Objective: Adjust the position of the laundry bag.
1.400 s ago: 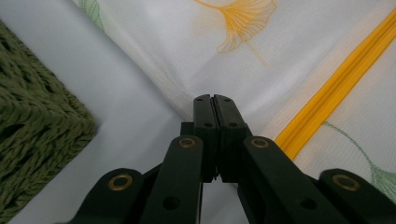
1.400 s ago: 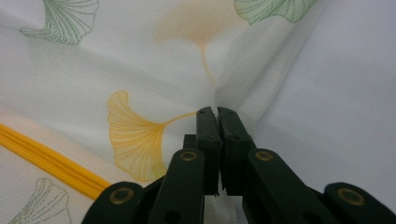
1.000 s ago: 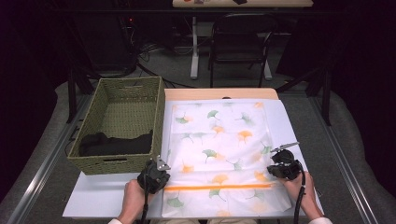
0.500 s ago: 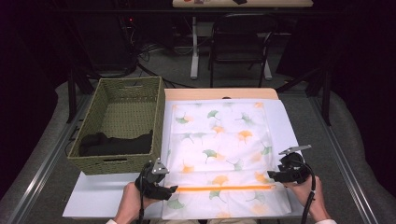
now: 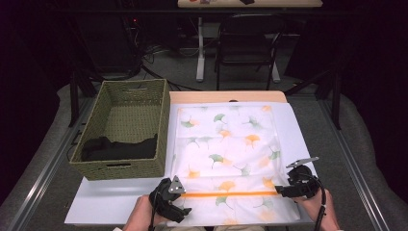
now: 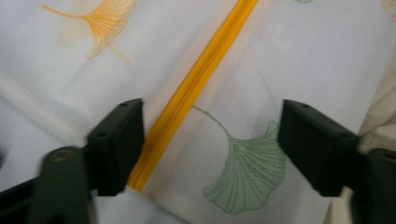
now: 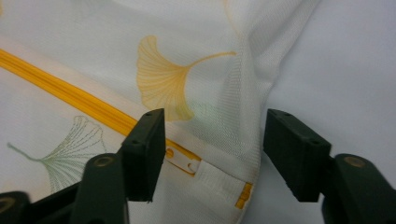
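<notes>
A white mesh cloth bag (image 5: 226,144) printed with ginkgo leaves lies flat on the table, an orange zipper (image 5: 226,194) running across its near end. My left gripper (image 5: 184,206) is at the bag's near left corner. Its jaws have just been opening and stand apart over the zipper's end (image 6: 196,88), gripping nothing (image 6: 210,144). My right gripper (image 5: 284,186) is at the near right corner. It too has just opened, and its jaws (image 7: 212,154) straddle the zipper pull (image 7: 182,163) and the bag's corner without pressing on them.
A woven basket (image 5: 122,169) stands left of the bag with a black garment (image 5: 118,148) inside. A white sheet (image 5: 106,197) covers the table under the bag. Behind the table stands a dark chair (image 5: 245,43).
Both grippers went from shut on the bag's near corners to open, letting the cloth go. Both hands drew back a little toward the near edge.
</notes>
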{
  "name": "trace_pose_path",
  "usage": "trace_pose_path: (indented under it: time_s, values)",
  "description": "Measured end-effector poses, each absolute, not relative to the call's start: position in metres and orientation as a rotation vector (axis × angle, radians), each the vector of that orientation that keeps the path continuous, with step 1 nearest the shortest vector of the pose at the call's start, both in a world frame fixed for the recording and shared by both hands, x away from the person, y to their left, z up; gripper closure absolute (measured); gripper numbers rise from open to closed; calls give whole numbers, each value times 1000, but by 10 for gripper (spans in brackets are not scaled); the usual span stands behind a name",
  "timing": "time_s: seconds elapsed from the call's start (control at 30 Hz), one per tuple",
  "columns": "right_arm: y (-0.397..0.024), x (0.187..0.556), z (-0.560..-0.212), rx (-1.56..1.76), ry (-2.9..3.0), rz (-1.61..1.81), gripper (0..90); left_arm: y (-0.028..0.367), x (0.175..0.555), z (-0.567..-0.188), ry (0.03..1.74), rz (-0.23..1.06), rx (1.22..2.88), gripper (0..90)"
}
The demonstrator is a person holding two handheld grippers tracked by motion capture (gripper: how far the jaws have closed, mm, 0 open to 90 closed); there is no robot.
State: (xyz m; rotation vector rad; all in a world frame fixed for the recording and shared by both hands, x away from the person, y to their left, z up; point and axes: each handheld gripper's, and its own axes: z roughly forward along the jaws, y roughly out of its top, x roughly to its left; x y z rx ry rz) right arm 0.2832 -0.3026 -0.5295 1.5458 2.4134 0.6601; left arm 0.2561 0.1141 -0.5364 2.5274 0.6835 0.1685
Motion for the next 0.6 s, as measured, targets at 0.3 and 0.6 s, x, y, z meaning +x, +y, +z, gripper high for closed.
trace_pose_path:
  time_s: [0.3,0.6]
  values:
    - [-301,284,-534,1558,2409,639,594,115,261,-541,731,192,2507,598]
    - [-298,286,-534,1566,2399,644,808,113,262,-541,780,234,2499,803]
